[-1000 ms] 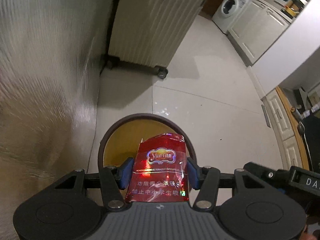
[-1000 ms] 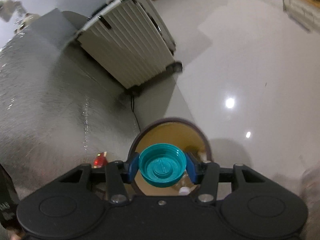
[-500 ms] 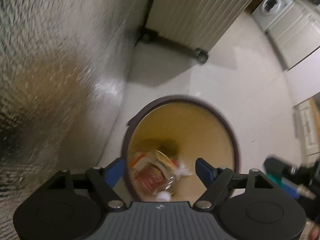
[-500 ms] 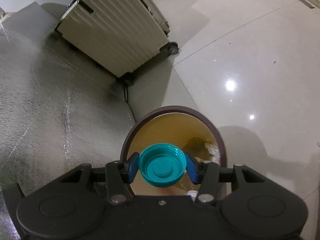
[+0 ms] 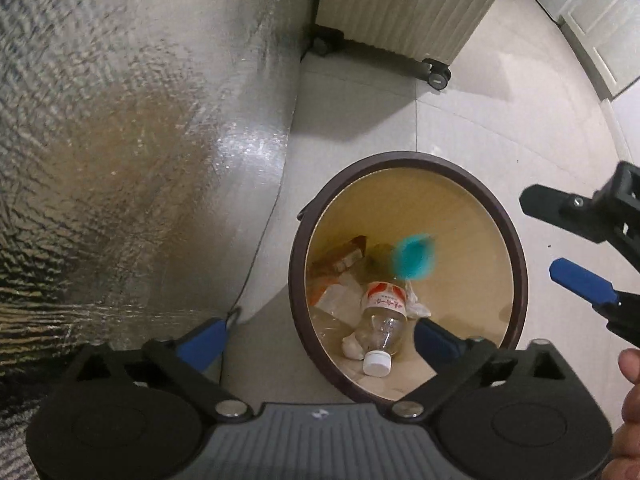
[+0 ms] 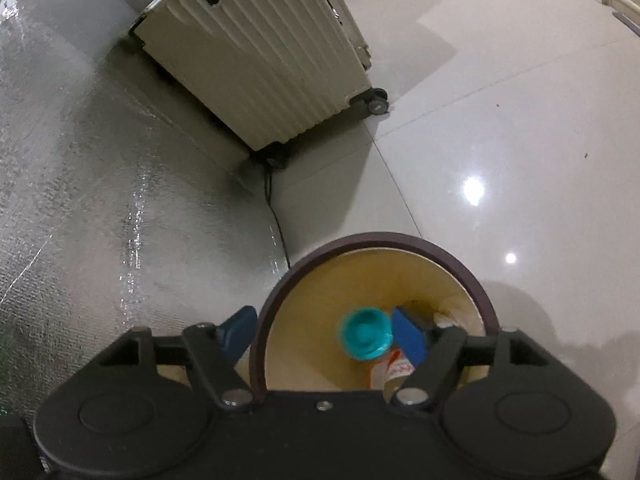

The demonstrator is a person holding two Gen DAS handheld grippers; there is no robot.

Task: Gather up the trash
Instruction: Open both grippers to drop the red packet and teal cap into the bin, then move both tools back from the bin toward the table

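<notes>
My right fingers [image 6: 398, 336] were spreading with the blurred teal cap [image 6: 366, 334] loose between them above the brown-rimmed bin [image 6: 272, 312], while my left fingers [image 5: 320, 338], also opening, held nothing over the bin's plastic bottle [image 5: 382, 320], red pack [image 5: 340, 258] and crumpled wrappers [image 5: 340, 294].

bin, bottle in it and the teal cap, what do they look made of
Trash bin: probably smooth plastic; matte tan inner wall, dark brown rim, seamless moulded look.
Bottle: clear thin plastic, likely PET; see-through ribbed body, red-and-white label, white screw cap.
Teal cap: apparently rigid plastic with a slight gloss, though motion blur hides detail; it is falling free of the right gripper, whose jaws are opening.
</notes>
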